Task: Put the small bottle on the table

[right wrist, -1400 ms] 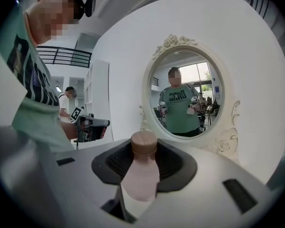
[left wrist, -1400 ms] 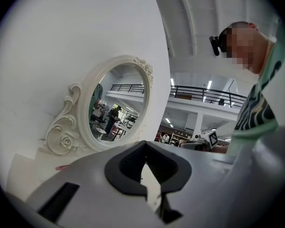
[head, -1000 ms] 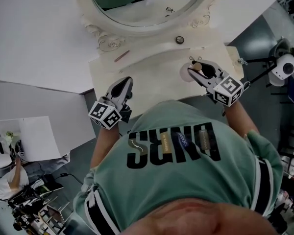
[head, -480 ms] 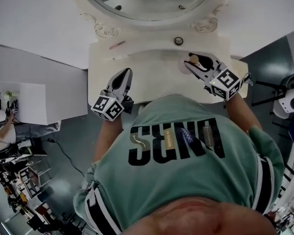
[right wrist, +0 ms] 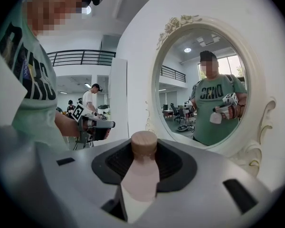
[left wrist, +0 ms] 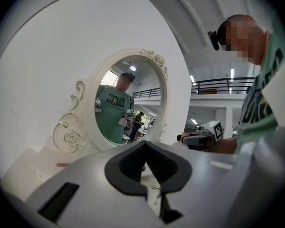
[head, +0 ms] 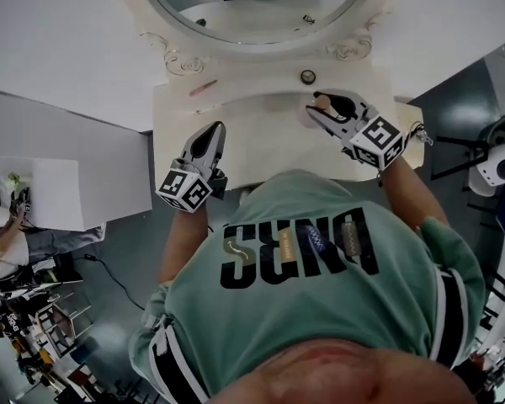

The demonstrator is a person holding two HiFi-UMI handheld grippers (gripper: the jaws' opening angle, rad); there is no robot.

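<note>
We are holding the small bottle in the right gripper, whose jaws are pinching it from both sides just below its wooden cap. The bottle's long axis is running along the jaws. The cap end is pointing away from us toward the oval mirror, and the wider pale body is lying back between the pads. In the head view the bottle is hanging over the right back part of the white dressing table, near its back edge. We cannot tell whether it is touching the top.

Our right hand is reaching forward and inward, tilting the gripper slightly downward, with its marker cube trailing near the table's right front corner. Our left gripper is pointing level at the mirror from the left front edge. Its jaws are pressed together with nothing between them, and its cube is hanging off the front edge.

Compared with a second ago, the bottle and right gripper are sitting closer to the back edge and to the small round knob, with the same pinch. The left gripper is keeping its closed pose, below the pink stick.
</note>
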